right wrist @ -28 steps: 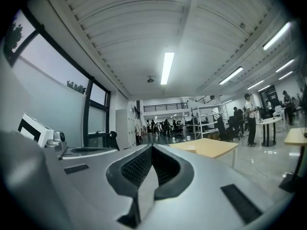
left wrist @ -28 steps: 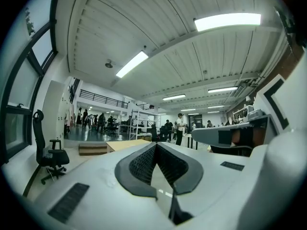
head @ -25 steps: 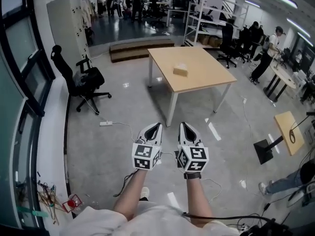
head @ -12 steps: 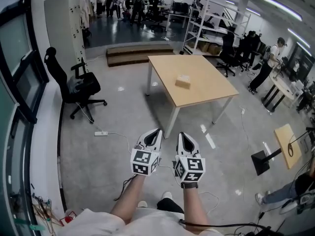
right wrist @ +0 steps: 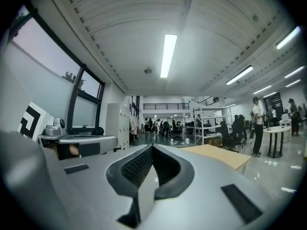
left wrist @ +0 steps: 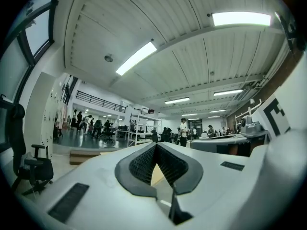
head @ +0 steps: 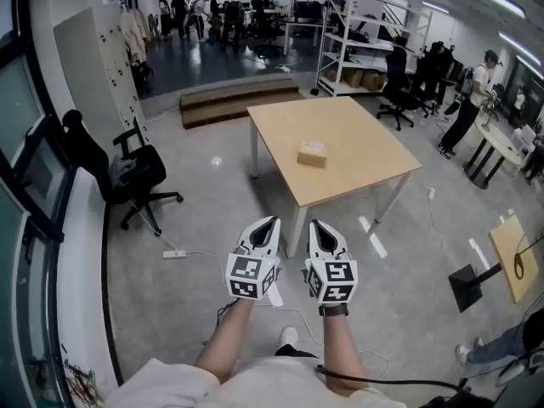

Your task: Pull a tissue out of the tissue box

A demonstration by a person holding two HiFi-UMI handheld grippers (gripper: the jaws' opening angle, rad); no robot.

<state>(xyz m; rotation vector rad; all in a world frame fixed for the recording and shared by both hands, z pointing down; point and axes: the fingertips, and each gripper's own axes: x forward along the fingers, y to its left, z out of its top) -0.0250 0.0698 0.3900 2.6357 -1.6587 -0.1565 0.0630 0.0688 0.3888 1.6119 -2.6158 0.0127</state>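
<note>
- The tissue box [head: 312, 154] sits near the middle of the wooden surface [head: 365, 155], at about 12 o'clock from the person and well apart from both grippers.
- The left gripper [head: 270, 222] and the right gripper [head: 314, 224] are both clenched and empty, held side by side over the floor and pointing level toward the surface.
- A tissue is likely very light, soft and easy to tear. A pinch on the tuft at the top slot with a straight upward draw would suit it. Whether a tuft stands up cannot be told from here.
- The box itself looks like light card and would probably lift or slide with the tissue. The other gripper may need to steady it by a side wall.
- The box stands clear of every edge of the surface and nothing else lies on it, so there is free room all round.
- The near corner of the surface points at the person, with its leg below.
- On the floor, a power strip [head: 174, 253] and its cable lie at 9 o'clock of the left gripper.
- An office chair [head: 127, 172] stands at 10 o'clock, well off the path.
</note>
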